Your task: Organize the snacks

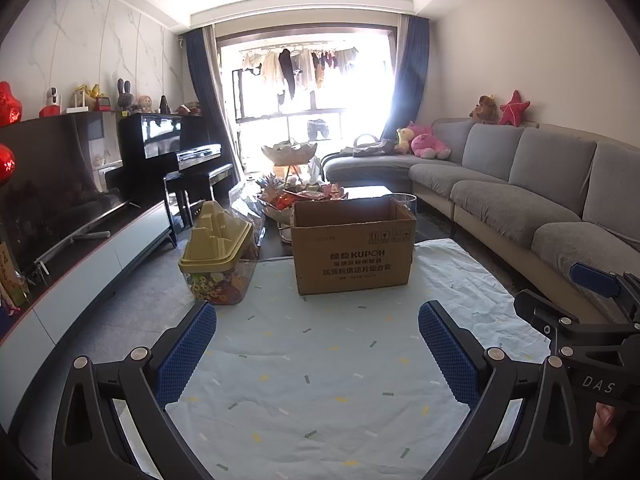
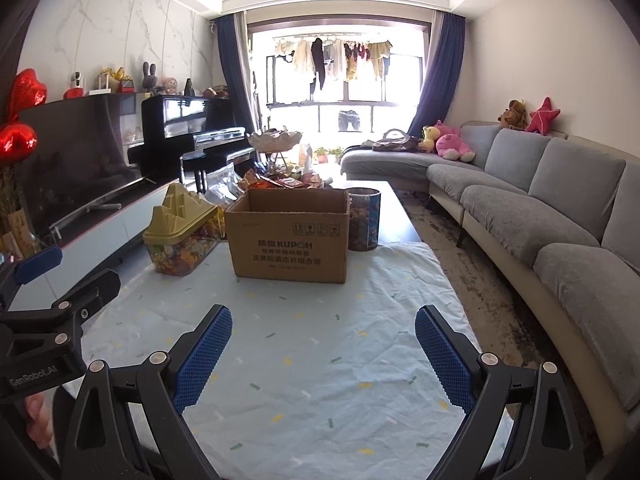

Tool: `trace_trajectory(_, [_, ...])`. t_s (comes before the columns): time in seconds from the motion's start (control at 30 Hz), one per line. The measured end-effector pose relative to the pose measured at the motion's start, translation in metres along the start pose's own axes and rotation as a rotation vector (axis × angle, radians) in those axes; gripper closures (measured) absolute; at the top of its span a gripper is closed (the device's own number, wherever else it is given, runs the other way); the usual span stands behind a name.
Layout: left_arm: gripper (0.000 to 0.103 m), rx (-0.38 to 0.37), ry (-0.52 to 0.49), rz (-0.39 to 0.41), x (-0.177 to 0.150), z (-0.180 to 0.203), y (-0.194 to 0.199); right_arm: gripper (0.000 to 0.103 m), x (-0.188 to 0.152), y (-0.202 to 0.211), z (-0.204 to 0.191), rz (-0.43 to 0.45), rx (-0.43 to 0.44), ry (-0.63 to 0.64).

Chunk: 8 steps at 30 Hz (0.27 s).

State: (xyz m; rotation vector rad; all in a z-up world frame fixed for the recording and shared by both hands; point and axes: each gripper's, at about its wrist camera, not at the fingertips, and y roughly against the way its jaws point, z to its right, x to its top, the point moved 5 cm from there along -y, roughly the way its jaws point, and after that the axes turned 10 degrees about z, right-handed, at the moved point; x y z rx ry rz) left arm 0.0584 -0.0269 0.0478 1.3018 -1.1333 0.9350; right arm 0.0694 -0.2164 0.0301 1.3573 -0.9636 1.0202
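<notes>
Left wrist view: the left gripper hangs above a pale blue cloth spread over the low table, its two blue-padded fingers standing wide apart with nothing between them. Straight ahead on the cloth sits an open cardboard box, flaps up, printed with KUPOH on its front. Just left of the box stands a clear snack tub with a yellow lid shaped like stepped peaks; bright wrapped sweets show through its wall. Behind the box a heap of loose snack packets lies on the far part of the table, though glare from the window washes them out and single packets are hard to tell apart. At the right edge the right gripper shows only in part, dark-framed, beside the left one. A grey sofa runs along the right wall.

Right wrist view: the right gripper also hovers over the cloth, jaws spread and empty. The cardboard box stands ahead, the yellow-lidded snack tub near its left side, and a tall round canister touching or nearly touching its right rear corner. The snack packets pile up behind the box. The left gripper enters at the left edge. A piano stands by the far left wall.
</notes>
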Motion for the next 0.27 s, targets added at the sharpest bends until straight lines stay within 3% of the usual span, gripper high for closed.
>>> trace_trajectory(0.27, [0.0, 0.004, 0.0, -0.002, 0.0005, 0.0004, -0.0003, 0.009, -0.0023, 0.0015, -0.0013, -0.005, -0.002, -0.005])
